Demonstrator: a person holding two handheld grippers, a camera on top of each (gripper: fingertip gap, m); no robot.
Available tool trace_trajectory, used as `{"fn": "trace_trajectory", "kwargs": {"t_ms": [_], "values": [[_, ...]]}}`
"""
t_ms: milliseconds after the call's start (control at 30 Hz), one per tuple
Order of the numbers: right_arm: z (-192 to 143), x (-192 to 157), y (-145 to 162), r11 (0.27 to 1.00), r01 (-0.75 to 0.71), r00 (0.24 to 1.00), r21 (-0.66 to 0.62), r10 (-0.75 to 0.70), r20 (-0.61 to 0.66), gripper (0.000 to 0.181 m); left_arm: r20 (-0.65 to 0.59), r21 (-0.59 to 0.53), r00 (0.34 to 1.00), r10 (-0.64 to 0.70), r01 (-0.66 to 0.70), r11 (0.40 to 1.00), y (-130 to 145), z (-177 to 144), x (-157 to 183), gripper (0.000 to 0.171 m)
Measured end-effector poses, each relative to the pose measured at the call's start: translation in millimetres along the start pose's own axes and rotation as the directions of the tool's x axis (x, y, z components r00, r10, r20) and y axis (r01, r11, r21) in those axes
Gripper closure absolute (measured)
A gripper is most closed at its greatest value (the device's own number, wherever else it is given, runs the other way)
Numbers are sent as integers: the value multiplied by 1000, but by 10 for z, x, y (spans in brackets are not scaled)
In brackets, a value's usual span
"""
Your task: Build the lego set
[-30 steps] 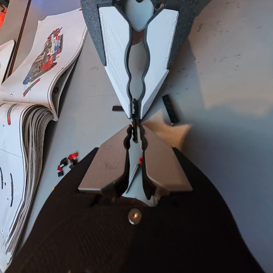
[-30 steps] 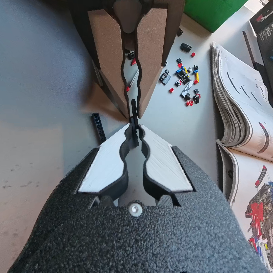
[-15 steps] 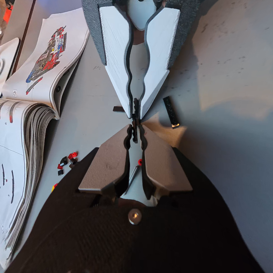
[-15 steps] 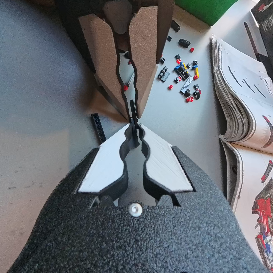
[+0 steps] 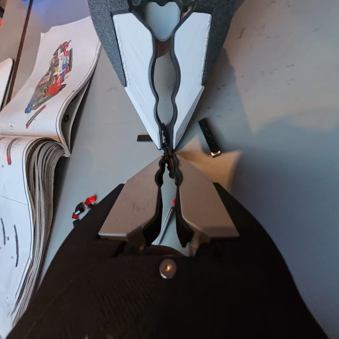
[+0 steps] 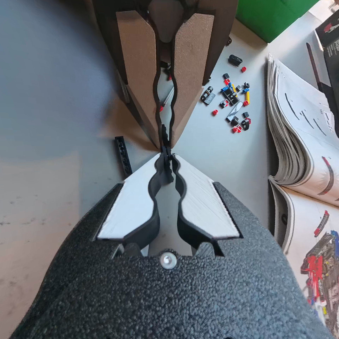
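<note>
Lego plates (image 5: 167, 159) meet tip to tip; each hand-held gripper, left (image 5: 167, 161) and right (image 6: 166, 156), clamps one.

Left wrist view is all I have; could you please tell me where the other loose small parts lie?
Observer: A cluster of small parts lies on the table between the left gripper, shut on a black plate, and the instruction booklet.
Operator: Thanks. Anything beyond them?
Observer: A green box stands behind them.
Operator: And past the booklet?
Observer: A dark box lies there.
</note>
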State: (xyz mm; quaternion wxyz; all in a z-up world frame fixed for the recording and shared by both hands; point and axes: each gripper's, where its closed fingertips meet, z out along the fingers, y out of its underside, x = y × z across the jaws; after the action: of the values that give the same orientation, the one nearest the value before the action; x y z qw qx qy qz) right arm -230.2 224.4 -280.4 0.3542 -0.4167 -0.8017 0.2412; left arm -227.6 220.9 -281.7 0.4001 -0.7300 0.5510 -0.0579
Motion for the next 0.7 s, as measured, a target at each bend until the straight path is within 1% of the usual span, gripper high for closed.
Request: {"fn": "trace_trajectory", "kwargs": {"t_ms": [67,167,267,300,467,533,633,700], "values": [[-2,-2,0,999,35,999,-5,-35,-14,174,-11,-17,1000,-11,11,1000,1,-1,-1,168],[-1,-3,-4,989,141,989,-51,-142,-30,175,-51,-94,996,-74,69,993,12,-3,-1,168],[-3,-8,-6,983,174,984,-59,-175,-16,175,-44,-156,989,-144,135,978,15,-3,5,167],[-3,-10,-7,982,180,983,-58,-181,-8,175,-32,-167,990,-141,133,977,15,-4,6,168],[0,-15,-13,974,217,976,-59,-218,-4,175,11,-202,990,-142,141,969,20,-13,10,168],[3,-18,-15,981,187,982,-51,-187,-8,175,0,-187,988,-155,152,971,25,-13,11,167],[1,-19,-14,980,194,980,-34,-195,-25,175,-9,-156,978,-210,206,966,28,-17,9,165],[1,-18,-13,984,176,984,-35,-177,-23,175,14,-152,982,-190,190,970,67,-51,-15,166]]}}
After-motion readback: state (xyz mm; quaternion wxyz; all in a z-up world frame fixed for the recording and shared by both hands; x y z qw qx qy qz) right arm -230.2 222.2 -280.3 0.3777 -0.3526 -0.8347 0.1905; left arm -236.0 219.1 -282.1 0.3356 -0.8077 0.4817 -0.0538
